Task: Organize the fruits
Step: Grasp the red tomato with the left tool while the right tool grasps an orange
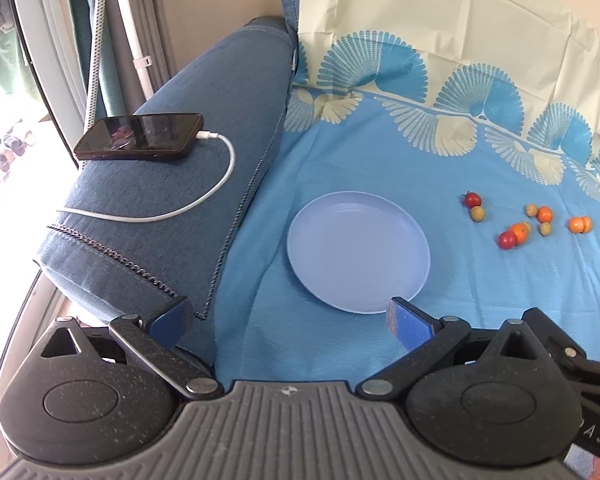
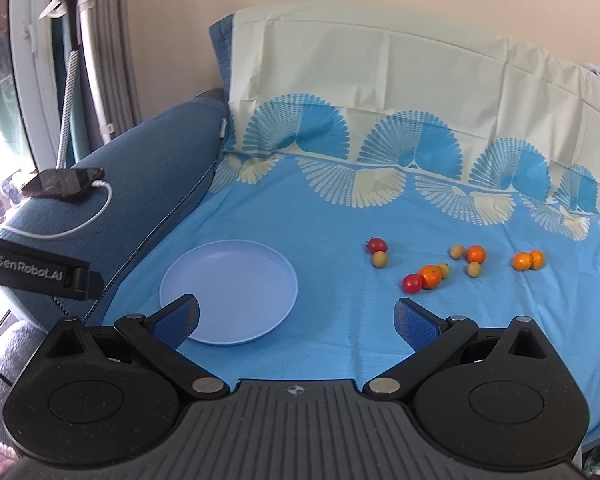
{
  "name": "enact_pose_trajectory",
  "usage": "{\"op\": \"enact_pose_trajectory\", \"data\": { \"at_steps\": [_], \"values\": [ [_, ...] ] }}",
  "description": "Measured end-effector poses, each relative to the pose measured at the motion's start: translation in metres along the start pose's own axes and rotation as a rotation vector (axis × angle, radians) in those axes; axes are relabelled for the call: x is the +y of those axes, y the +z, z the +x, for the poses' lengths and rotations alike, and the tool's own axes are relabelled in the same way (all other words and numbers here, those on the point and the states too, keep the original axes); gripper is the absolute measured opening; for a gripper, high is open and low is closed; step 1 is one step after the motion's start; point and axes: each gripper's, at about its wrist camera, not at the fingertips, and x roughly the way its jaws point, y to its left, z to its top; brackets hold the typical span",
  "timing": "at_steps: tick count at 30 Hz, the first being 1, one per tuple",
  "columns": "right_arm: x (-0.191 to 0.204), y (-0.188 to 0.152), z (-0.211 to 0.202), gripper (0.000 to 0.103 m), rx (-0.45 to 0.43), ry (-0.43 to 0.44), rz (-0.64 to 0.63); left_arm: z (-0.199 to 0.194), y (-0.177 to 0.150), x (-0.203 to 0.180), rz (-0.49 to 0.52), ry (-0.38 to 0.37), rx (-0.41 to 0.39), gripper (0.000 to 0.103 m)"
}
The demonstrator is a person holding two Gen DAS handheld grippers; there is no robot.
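Right wrist: plate [image 2: 236, 280] holds nothing.

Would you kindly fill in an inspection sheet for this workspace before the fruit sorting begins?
Surface: blue patterned cloth spread over a sofa seat and backrest.
Job's things: empty plate; small fruits scattered loose on the cloth to its right, red, orange and yellowish, none on the plate.
Clutter: phone lying on the sofa armrest.
Grippers: left gripper open, empty; right gripper open, empty.
Cables: white charging cable plugged into the phone, looping across the armrest.
Surroundings: plain wall, curtain and bright window at left.
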Motion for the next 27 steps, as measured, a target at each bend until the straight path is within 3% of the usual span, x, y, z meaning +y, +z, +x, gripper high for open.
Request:
{"op": "enact_pose_trajectory", "data": {
  "at_steps": [7, 17, 22, 25, 27],
  "values": [
    [-0.036, -0.002, -0.013, 0.103, -0.102, -0.072, 0.076, -0.006, 0.006, -0.027, 0.026, -0.057, -0.01, 0.103],
    [-0.122, -0.015, -0.013, 0.103, -0.085, -0.22, 0.254, 0.006, 0.023, -0.095, 0.08, -0.129, 0.017, 0.103],
    [-0.16, -0.026, 0.007, 0.103, -0.057, -0.269, 0.343, 0.021, 0.027, -0.133, 0.145, -0.108, -0.012, 0.103],
    [-0.181, -0.031, 0.023, 0.103, -0.034, -0.295, 0.357, 0.039, 0.031, -0.155, 0.174, -0.125, 0.02, 0.103],
    [-0.196, -0.035, 0.039, 0.103, -0.002, -0.307, 0.36, 0.056, 0.038, -0.172, 0.205, -0.149, 0.082, 0.103]
  ]
}}
